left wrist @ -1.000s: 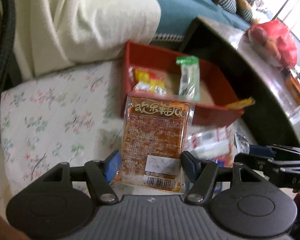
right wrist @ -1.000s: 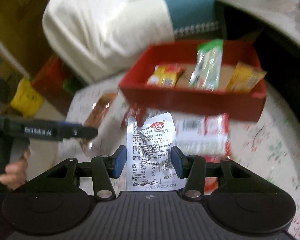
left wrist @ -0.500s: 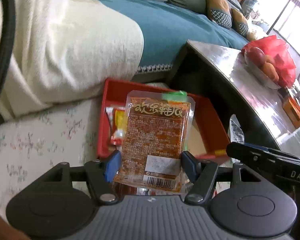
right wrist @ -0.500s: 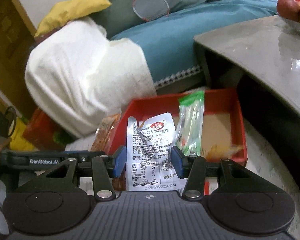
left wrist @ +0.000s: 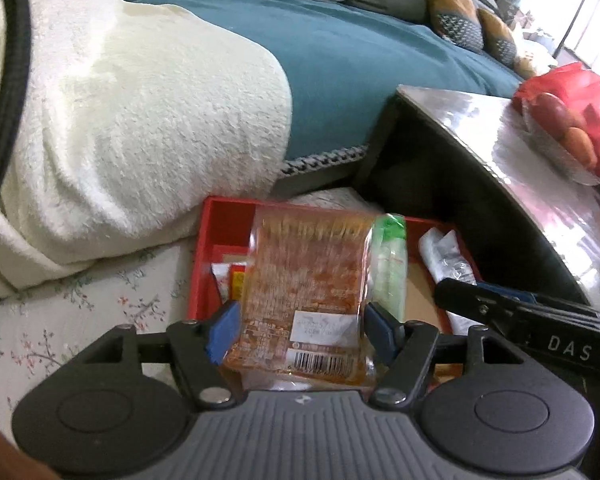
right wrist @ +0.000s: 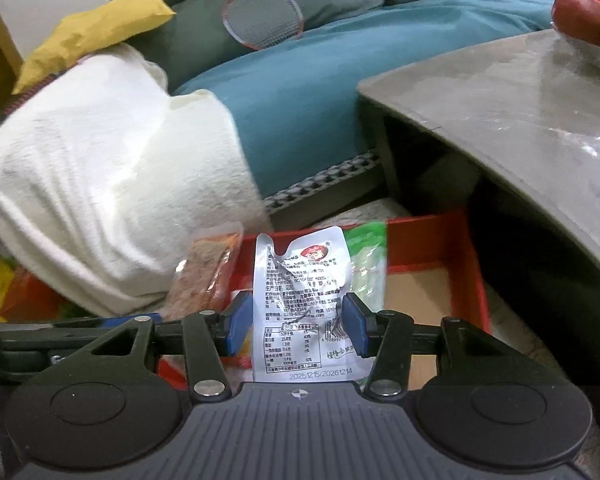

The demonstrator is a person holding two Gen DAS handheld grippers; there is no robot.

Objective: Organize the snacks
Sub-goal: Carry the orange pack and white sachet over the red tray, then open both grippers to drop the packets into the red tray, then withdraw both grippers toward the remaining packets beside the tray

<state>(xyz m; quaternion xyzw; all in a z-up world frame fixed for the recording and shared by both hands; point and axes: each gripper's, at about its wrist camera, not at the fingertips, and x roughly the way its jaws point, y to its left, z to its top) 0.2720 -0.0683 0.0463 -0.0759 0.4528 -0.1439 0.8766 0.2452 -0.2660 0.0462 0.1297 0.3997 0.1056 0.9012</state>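
Note:
My left gripper is shut on an orange snack packet and holds it above the red tray. My right gripper is shut on a silver snack pouch, also above the red tray. The tray holds a green packet and a yellow-red packet. The silver pouch and the right gripper's side show in the left wrist view. The orange packet shows in the right wrist view.
A white fluffy blanket lies left of the tray on a teal sofa. A grey table with a fruit bowl overhangs the right. The tray sits on a floral cloth.
Both grippers have moved forward with their packets and now hold them over the red tray. The view has tilted up toward the sofa.

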